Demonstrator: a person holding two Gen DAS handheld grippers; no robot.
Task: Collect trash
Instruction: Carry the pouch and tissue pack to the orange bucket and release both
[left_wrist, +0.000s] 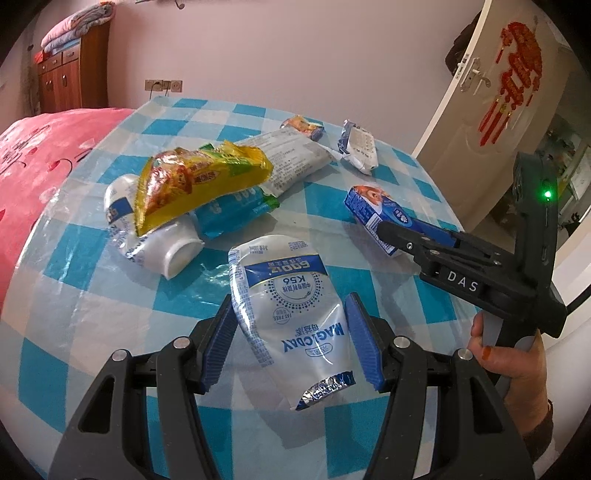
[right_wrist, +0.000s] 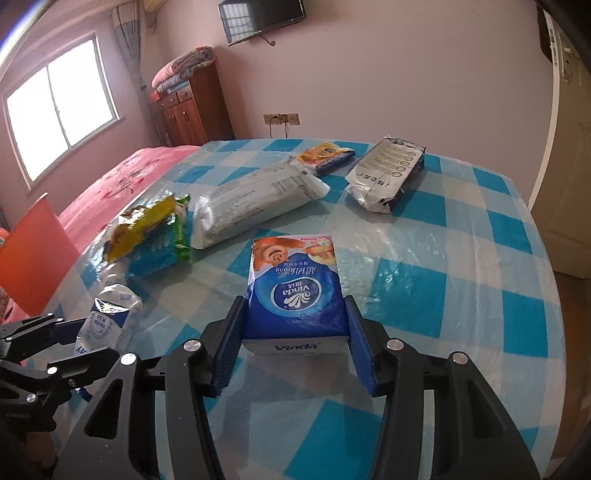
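Note:
A white and blue milk pouch (left_wrist: 291, 314) lies on the blue checked table (left_wrist: 74, 302), between the pads of my left gripper (left_wrist: 290, 332); the jaws stand around it, wide apart, barely touching. The pouch also shows in the right wrist view (right_wrist: 107, 325). My right gripper (right_wrist: 293, 339) has its pads against both sides of a blue Vinda tissue pack (right_wrist: 295, 291), which rests on the table (right_wrist: 461, 295). In the left wrist view the right gripper (left_wrist: 397, 234) holds that pack (left_wrist: 376, 208).
More trash lies further back: a yellow snack bag (left_wrist: 195, 184) on a crumpled white bottle (left_wrist: 162, 243), a long white wrapper (right_wrist: 255, 203), a small orange packet (right_wrist: 325, 155), a white bag (right_wrist: 388, 173). A pink bed (left_wrist: 33, 166) is left, a door (left_wrist: 498, 92) right.

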